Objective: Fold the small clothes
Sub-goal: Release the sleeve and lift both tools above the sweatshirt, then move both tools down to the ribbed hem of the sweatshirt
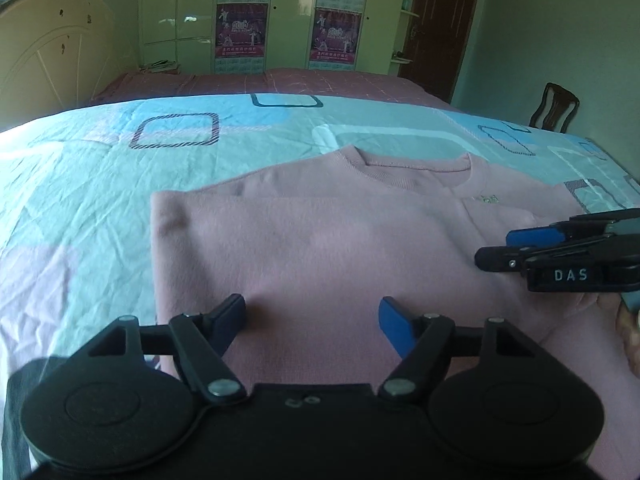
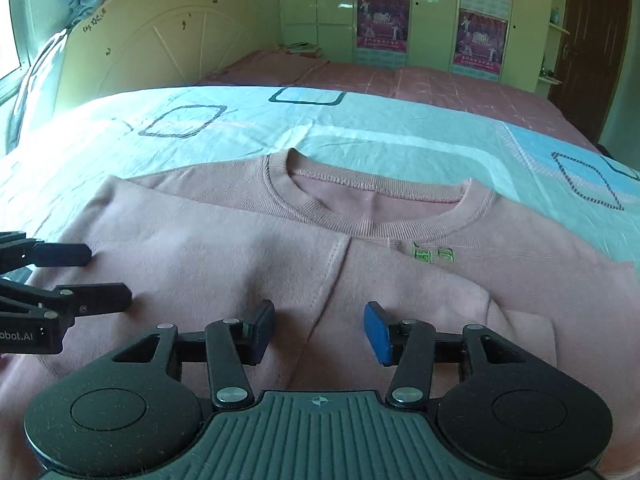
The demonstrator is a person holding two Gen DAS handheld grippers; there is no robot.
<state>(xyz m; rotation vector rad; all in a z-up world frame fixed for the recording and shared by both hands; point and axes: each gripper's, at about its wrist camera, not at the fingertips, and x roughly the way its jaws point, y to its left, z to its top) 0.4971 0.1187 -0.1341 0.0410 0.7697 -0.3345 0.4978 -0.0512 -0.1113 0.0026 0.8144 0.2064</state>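
Pink sweatshirt (image 2: 224, 252) flat on a bed (image 1: 80, 184) with a blue patterned sheet, collar (image 2: 376, 216) toward 12 o'clock, both sides folded inward and meeting in a seam just below the collar. Small green mark (image 2: 434, 255) on the chest, at 1 o'clock from the seam.

Left hand-held gripper (image 1: 312, 320) over the near part of the sweatshirt, jaws well apart, nothing between them, only pink cloth below. Right hand-held gripper (image 2: 320, 330) likewise parted about halfway, empty, straddling the folded edge; contact with the cloth not clear.

In the left view, right gripper entering at 3 o'clock; in the right view, left gripper at 9 o'clock.

Headboard (image 2: 160, 40) at 10 o'clock, wardrobe (image 2: 320, 8) with posters (image 2: 382, 20) at 12, door (image 1: 444, 20) and chair (image 1: 554, 108) at 2.
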